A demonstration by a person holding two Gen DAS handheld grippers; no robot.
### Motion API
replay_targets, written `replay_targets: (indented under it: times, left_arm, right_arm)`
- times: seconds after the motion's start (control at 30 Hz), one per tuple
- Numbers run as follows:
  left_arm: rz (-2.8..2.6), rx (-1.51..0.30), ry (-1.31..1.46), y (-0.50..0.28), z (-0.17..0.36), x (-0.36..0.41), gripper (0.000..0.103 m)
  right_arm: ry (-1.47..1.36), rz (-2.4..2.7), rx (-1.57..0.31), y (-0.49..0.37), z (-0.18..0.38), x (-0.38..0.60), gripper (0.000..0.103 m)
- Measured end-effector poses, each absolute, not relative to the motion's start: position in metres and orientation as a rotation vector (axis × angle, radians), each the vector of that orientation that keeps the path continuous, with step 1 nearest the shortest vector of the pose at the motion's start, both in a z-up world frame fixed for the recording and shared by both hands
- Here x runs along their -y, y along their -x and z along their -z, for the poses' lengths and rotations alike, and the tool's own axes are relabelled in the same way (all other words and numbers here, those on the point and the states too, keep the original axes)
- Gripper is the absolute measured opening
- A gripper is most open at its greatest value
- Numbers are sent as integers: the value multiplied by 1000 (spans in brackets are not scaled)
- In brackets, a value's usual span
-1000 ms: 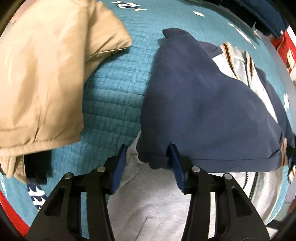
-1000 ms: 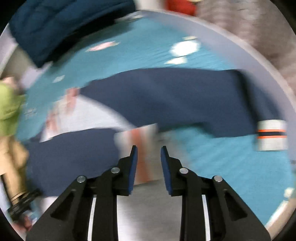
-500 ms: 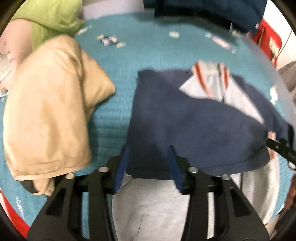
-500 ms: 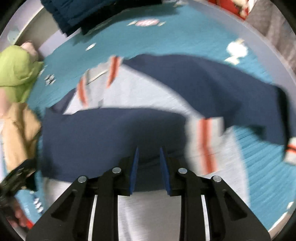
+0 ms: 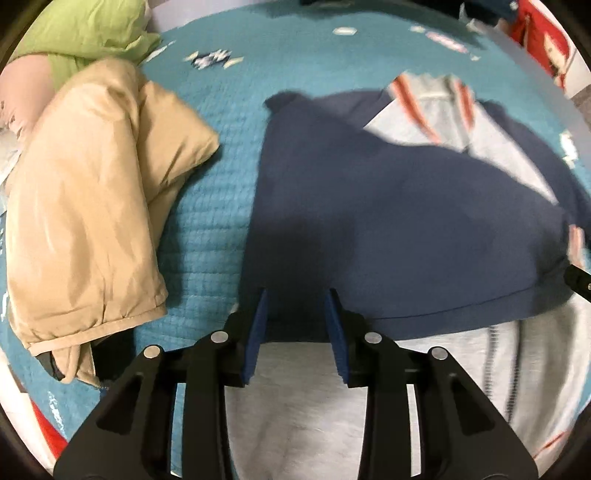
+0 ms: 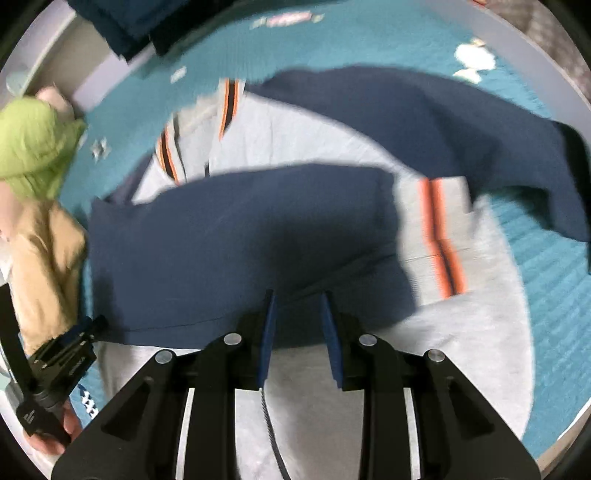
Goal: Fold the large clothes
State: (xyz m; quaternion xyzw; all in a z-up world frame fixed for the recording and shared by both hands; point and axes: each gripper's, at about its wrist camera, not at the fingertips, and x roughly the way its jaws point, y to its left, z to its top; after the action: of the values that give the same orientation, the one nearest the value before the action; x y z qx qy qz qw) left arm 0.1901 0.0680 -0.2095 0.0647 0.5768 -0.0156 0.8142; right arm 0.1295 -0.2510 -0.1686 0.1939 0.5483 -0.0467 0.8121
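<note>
the jacket (image 5: 399,221) lies spread on the teal quilted bedspread (image 5: 221,229), a grey zip-up body with navy sleeves and orange-and-black striped trim at collar and cuffs. one navy sleeve (image 6: 236,243) is folded across the chest, its striped cuff (image 6: 439,236) resting on the grey front; the other navy sleeve (image 6: 443,122) stretches out to the far side over the bedspread. the grey hem end sits nearest both cameras, with the zipper running down it.

the left gripper (image 5: 295,310) hangs just above the near edge of the folded sleeve, its blue pads parted with nothing between them, fabric visible in the gap. the right gripper (image 6: 297,310) is over the same sleeve edge nearer the cuff, its pads likewise apart and holding nothing. in the right wrist view the left gripper's body shows at the left edge, a hand around its handle.

beside the jacket, apart from it, a tan padded coat (image 5: 85,206) lies folded on the bedspread. beyond that sits a bright green garment (image 5: 92,33). dark blue fabric (image 6: 122,22) lies at the far edge of the bed.
</note>
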Motion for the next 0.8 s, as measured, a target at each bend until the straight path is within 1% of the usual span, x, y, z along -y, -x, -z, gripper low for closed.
replay_targets:
  times: [0.07,0.13,0.17,0.2,0.27,0.33,0.47,0.57,0.63,0.7,0.8]
  left_arm:
    - [57,-1203,-133,-186,198,-58,67]
    - [105,-1141,-110,-186,183,-40,73]
    - [141,-1124,-99,-185,177,-32,81]
    - [185,-1114,-88,-184,172,-23,85]
    - [254,-1094,-79,-189,167,-5,87]
    - [344,-1082,-82,-190,163,15,87]
    - [405,-1084,-126,-189,160,59,87]
    - [438,-1089,-136,-198,163,85,87]
    - [455,-1093,-150,-205,165,101,87]
    - [459,-1105,-166,-212,169,119,87]
    - [466,-1125,-181,-217,174,133,87]
  right_arm:
    - [-431,107,-1134,-121,157,262,25]
    - [-450,138,-1083,-111,144,274,48]
    - [-453,170,-1057,-107,140,279,74]
    - [-453,219,-1017,-99,134,289,86]
    - [-455,306,-940,-76,124,314,88]
    - [-455,365,-942,-69,124,332,91]
    - [-457,492,-938,-39,124,385,93]
    - [-474,584,-957,-25,134,422,93]
    - [-549,623,-971,-15,143,448,92]
    - [-601,668,-932,0,148,471,92]
    - [-502,718,-973,5,153,483,92]
